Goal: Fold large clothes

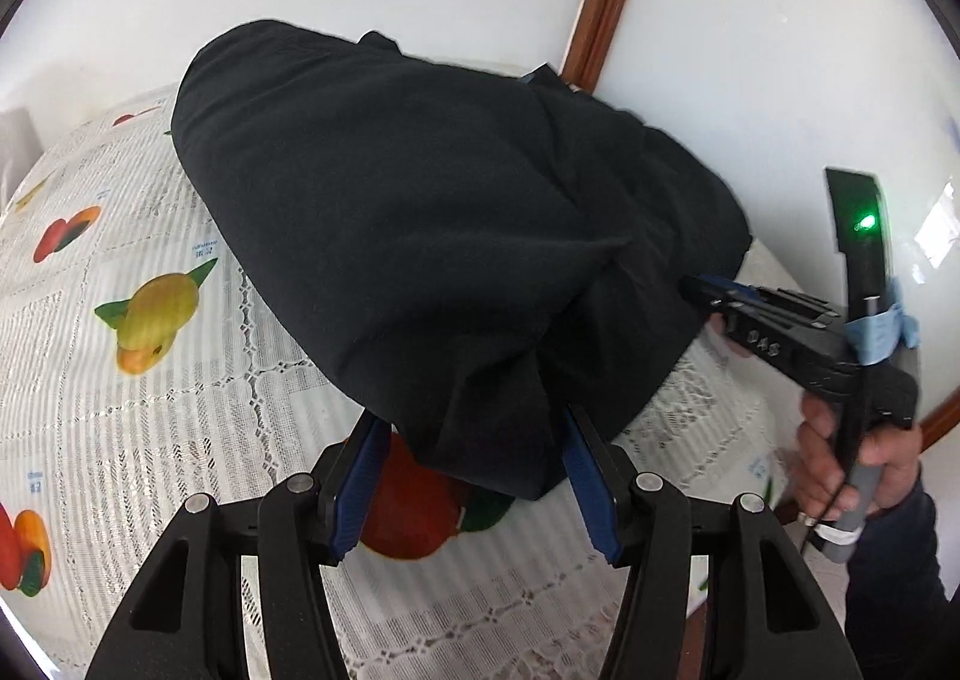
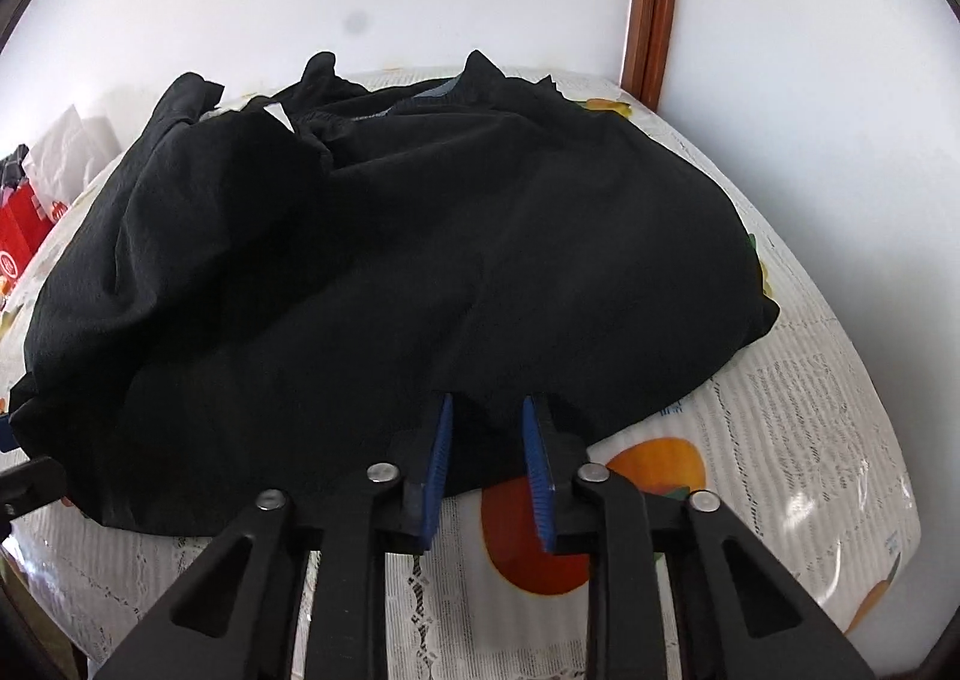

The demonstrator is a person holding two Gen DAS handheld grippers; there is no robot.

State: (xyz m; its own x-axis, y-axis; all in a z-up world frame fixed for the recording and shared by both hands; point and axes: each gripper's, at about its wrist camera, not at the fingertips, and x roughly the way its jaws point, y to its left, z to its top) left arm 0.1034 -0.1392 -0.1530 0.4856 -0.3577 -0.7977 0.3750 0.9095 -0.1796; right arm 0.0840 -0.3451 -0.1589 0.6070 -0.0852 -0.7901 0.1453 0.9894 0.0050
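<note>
- Black garment (image 2: 384, 272) heaped on fruit-print tablecloth (image 1: 150, 410).
- Left gripper (image 1: 474, 440) straddles near hem; grip cannot be told.
- Right gripper (image 2: 486, 428) clenched on near hem.

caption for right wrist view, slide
Right gripper pinching the near hem of a black garment on a fruit-print tablecloth.

Table (image 2: 828, 440) against a white wall, covered by a white lace-pattern cloth (image 1: 150, 410) printed with fruit and text under clear plastic, bearing a crumpled black garment (image 2: 390, 272) across its middle and a red box (image 2: 18, 242) at its far-left edge.
</note>
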